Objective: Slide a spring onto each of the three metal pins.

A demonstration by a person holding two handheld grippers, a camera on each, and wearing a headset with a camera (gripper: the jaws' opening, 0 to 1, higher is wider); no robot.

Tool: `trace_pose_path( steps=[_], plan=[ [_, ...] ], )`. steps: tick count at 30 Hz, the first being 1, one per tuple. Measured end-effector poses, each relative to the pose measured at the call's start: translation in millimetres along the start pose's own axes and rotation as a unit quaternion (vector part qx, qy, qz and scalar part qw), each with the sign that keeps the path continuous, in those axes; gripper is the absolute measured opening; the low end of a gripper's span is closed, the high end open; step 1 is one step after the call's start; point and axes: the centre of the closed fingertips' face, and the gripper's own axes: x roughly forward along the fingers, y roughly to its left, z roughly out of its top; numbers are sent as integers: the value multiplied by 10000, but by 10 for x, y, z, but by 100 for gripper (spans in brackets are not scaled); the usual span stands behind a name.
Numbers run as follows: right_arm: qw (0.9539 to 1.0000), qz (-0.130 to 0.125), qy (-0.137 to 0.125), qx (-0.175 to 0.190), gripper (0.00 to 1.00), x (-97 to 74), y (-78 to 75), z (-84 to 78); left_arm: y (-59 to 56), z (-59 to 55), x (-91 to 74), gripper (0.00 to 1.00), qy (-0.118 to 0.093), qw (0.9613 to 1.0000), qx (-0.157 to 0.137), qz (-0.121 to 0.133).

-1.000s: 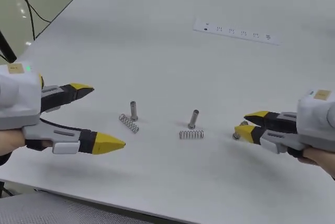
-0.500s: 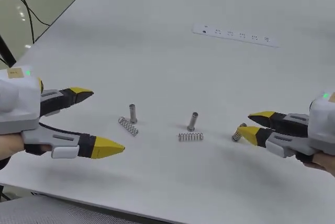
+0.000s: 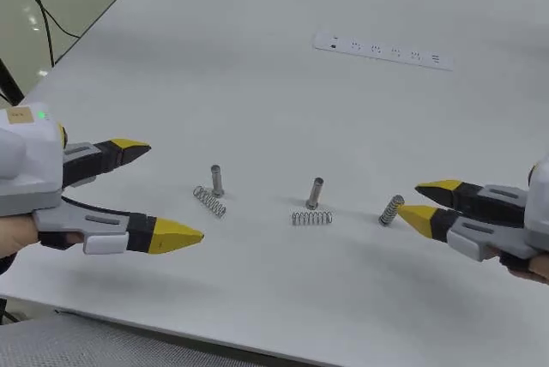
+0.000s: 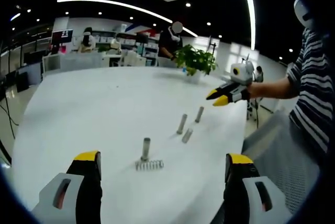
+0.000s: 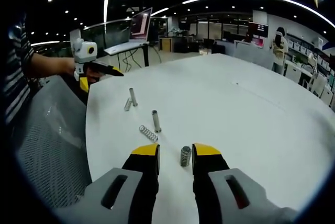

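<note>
White desk (image 3: 257,84), left gripper (image 3: 174,190) wide open and empty near the front edge, right gripper (image 3: 409,199) narrow, holding nothing, upright spring (image 3: 391,210) just before its tips, left pin (image 3: 217,180) and middle pin (image 3: 316,193) standing bare, left spring (image 3: 209,201) and middle spring (image 3: 312,218) lying beside them.

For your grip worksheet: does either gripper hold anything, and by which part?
Nothing held: left gripper open wide; right gripper open, a spring unclamped at its tips.
</note>
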Motion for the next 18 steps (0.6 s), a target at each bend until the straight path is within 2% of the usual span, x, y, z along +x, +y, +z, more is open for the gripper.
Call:
trace_pose_path(
  steps=[9,18],
  plan=[
    [9989,206,324,-276,22,21,143,-173,-10,-33,-4,95,26,10000,-21,3],
    [9961,517,401,-599,22,110,291,-111,-43,-48,-9,95,60,10000,-5,-28]
  ],
)
